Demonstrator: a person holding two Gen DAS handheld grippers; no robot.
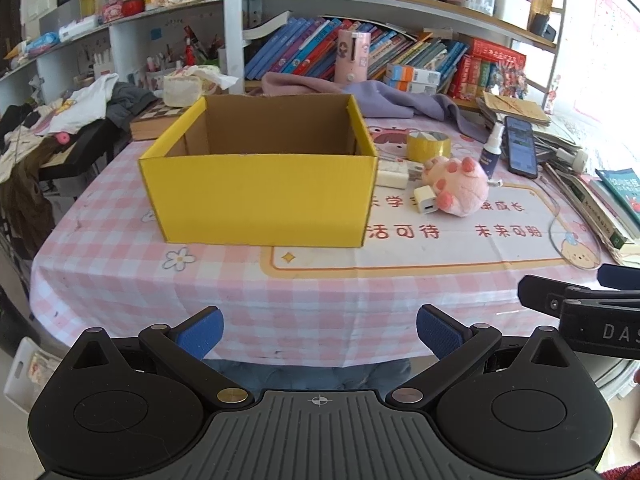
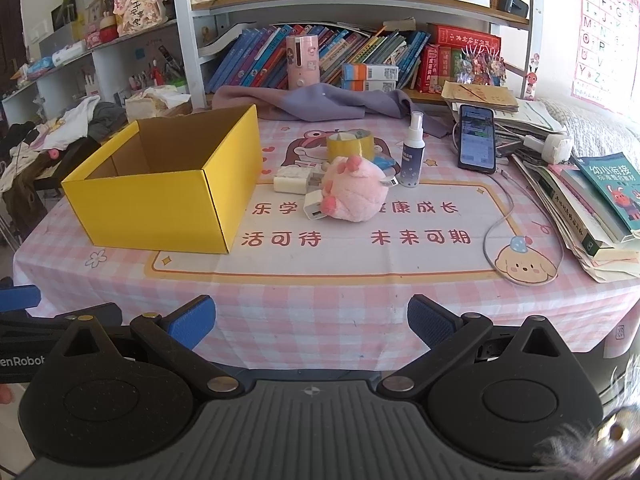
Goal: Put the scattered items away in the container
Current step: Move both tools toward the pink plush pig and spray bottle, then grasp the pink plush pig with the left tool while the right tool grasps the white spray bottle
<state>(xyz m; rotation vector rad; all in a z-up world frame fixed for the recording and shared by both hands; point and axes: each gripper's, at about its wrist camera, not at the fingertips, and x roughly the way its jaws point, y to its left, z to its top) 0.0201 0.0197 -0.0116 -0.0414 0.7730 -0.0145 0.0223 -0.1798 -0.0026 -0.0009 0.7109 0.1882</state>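
Hidden: yellow box (image 2: 160, 196) floor unseen | Writing: right gripper (image 2: 311, 322) "DAS", cut off | Fingers: left gripper (image 1: 320, 332), right both spread, empty | Items: plush paw (image 2: 352, 192), chargers, tape, spray bottle (image 2: 412, 156) beside box on table (image 2: 320, 292)

The left wrist view looks forward from just off the near edge of the table (image 1: 120, 280), level and low, facing the yellow box (image 1: 260, 196) almost squarely, with the bookshelf (image 1: 360, 52) behind it. The right wrist view sits beside it to the right at about the same nearness, seeing the same box (image 2: 160, 200) at an angle. Both share the box, the pink plush toy (image 2: 352, 190), the table's far side and the shelves, and each catches the other claw at its edge.
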